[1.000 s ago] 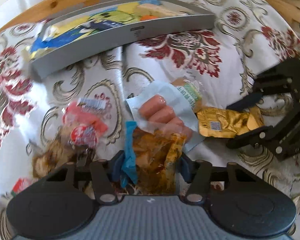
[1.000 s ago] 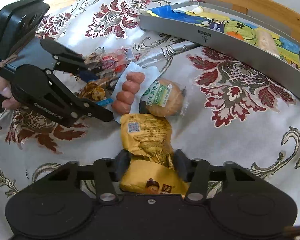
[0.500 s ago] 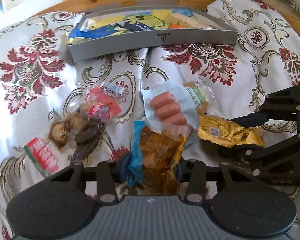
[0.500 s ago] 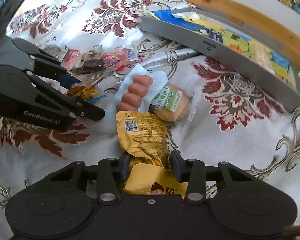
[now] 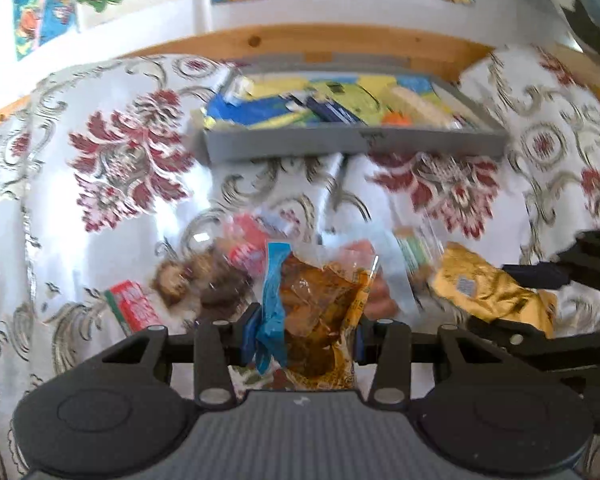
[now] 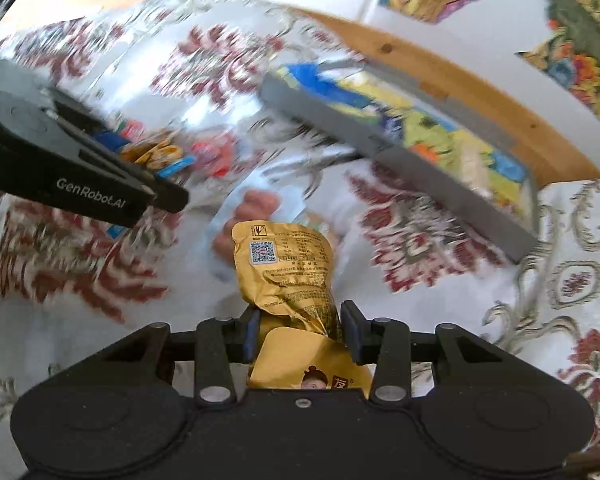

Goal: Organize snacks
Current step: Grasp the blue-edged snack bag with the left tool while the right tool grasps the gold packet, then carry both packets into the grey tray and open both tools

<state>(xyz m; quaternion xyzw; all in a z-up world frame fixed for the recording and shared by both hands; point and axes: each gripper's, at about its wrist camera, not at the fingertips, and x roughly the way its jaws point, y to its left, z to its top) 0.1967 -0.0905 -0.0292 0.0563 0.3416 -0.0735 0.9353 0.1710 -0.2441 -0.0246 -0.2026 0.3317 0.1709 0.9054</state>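
— Left gripper (image 5: 306, 330)? Jaws pinching orange snack pouch (image 5: 320, 312), lifted above scattered packets.
— Right gripper (image 6: 300, 330)? Clamped on gold packet (image 6: 286, 270); probably bound for grey tray (image 6: 400, 160), though blurred.

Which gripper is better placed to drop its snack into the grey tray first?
Probably left: the left gripper, holding the brown pack, faces the tray squarely. The right gripper, holding the gold pack, sees it off to one side.

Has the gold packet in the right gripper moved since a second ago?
Yes. The gold packet, clamped in the right gripper, has lifted off the cloth, judged against the sausage pack it lay beside.
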